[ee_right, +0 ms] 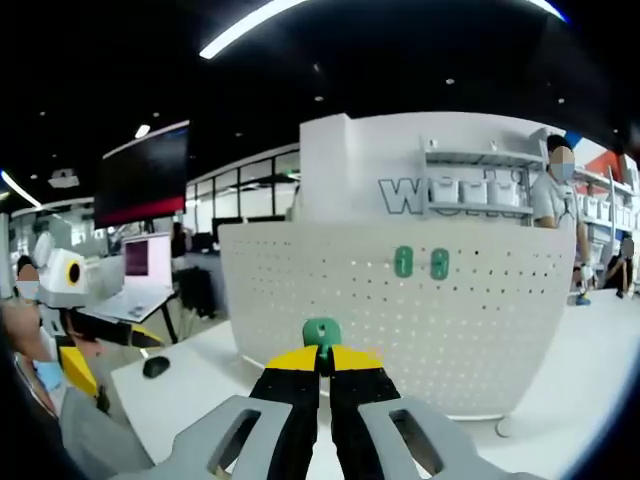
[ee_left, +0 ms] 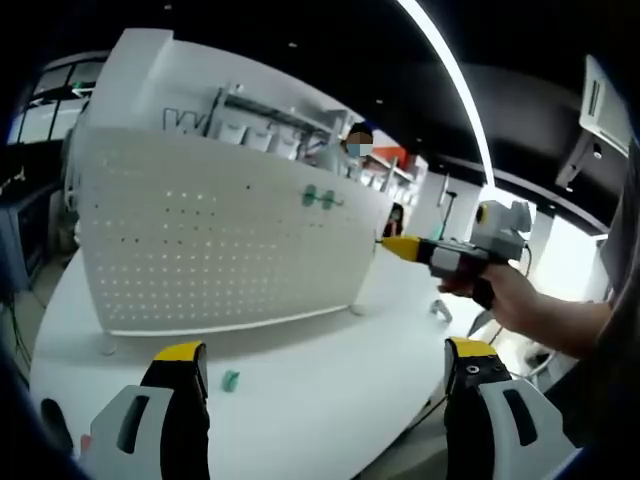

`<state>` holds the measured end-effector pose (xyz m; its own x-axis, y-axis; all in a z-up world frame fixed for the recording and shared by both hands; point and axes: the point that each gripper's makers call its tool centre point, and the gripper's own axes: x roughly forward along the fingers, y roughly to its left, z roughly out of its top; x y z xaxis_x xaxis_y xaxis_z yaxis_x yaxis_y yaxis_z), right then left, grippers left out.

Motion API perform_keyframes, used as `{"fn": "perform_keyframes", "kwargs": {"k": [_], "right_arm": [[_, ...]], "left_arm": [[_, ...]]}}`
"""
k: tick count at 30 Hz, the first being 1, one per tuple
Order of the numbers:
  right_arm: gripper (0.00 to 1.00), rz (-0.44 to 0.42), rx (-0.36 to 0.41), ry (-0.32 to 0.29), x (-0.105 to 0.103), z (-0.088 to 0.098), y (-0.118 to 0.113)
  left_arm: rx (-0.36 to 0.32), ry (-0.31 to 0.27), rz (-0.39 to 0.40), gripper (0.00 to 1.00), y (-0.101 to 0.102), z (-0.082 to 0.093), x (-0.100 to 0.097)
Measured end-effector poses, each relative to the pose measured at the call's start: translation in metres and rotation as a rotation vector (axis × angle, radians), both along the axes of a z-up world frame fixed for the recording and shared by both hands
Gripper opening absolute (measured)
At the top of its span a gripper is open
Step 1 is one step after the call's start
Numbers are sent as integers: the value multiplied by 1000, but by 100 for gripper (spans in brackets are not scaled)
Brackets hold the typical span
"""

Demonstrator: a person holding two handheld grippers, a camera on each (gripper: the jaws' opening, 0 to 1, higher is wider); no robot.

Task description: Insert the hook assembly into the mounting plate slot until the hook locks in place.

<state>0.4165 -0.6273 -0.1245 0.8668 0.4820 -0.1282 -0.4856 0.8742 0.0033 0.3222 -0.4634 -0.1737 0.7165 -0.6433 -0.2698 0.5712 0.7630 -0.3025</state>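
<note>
While the left gripper (ee_left: 325,365) is spread empty, a green hook (ee_right: 321,333) is pinched upright by the right gripper (ee_right: 322,357), pegboard (ee_right: 400,310) straight ahead.

Bright ceiling light strips (ee_left: 450,70) light both views evenly; the window (ee_left: 575,255) glares white, edges bend, and the background people seem slightly blurred.

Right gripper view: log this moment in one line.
right gripper shut on green hook | pegboard ahead, two hooks mounted | left gripper open
</note>
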Motion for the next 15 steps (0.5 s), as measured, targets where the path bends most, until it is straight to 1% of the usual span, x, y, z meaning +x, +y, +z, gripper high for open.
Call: {"fn": "perform_keyframes", "kwargs": {"k": [8,11,13,15], "right_arm": [[0,-81,-15,-32,30,5,-30],[0,-116,-20,-52,44,10,-43],[0,-133,-23,-55,51,12,-49],[0,-157,-33,-71,60,15,-57]], "left_arm": [[10,4,13,100,8,-3,3],[37,-9,22,100,11,-2,4],[40,-9,24,100,12,-2,5],[42,-12,25,100,12,-1,6]]}}
